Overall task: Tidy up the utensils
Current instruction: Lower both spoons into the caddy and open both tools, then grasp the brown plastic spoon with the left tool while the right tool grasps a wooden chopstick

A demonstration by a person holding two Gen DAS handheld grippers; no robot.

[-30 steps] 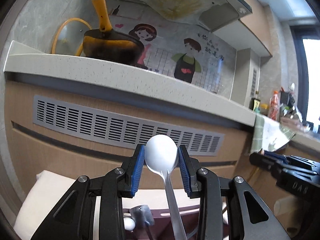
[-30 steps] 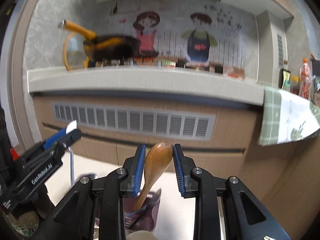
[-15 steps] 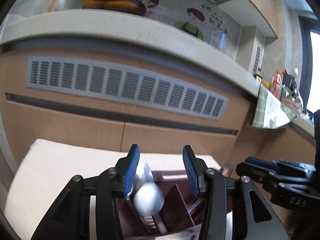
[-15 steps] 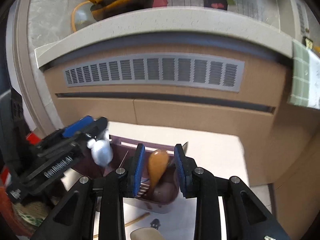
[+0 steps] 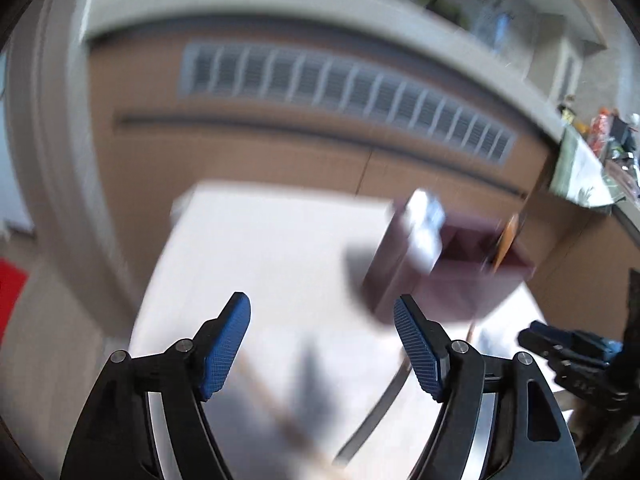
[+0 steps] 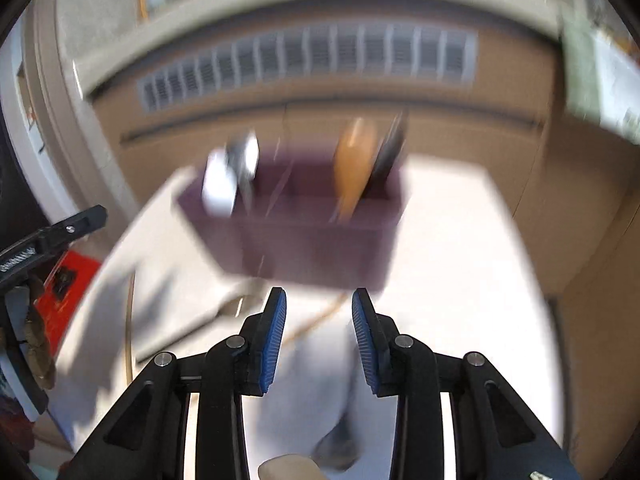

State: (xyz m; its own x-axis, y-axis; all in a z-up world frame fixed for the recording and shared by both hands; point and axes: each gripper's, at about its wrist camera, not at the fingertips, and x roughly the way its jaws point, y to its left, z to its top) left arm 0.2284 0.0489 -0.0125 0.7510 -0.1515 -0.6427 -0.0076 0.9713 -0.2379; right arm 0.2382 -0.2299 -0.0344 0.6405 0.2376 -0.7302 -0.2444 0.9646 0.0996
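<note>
Both views motion-blurred; fine detail lost

Left gripper (image 5: 322,340): blue-padded fingers (image 5: 226,346) spread wide, nothing between them. It hangs over the white table (image 5: 260,248), well short of the caddy (image 5: 448,276). From this view the caddy sits ahead and to the right, on the table

Right gripper (image 6: 319,340): fingers (image 6: 273,340) parted, a narrower gap than on the left, nothing held. It faces the caddy (image 6: 312,240) head-on, the caddy just ahead of the fingertips

Caddy: dark purple, box-shaped, open top, inner dividers faintly visible. Stands upright on the table in front of the cabinet (image 6: 440,128)

Metal spoon (image 6: 224,184): bowl up, standing in the caddy's left end as seen from the right wrist; other silvery pieces beside it, too smeared to name. In the left view the same shiny patch (image 5: 424,228) shows at the caddy's near corner

Wooden spoon (image 6: 354,160): bowl up, tilted, in the caddy's right end, with a dark utensil (image 6: 390,152) just beside it

On the table near the grippers: a metal handle (image 5: 380,412) lying loose, and a thin wooden stick (image 6: 320,320) below the caddy. Which utensils these are cannot be told

Vent grille (image 5: 340,88) runs along the cabinet under the counter (image 5: 240,0). Green cloth (image 5: 576,168) hangs over the counter edge at far right
</note>
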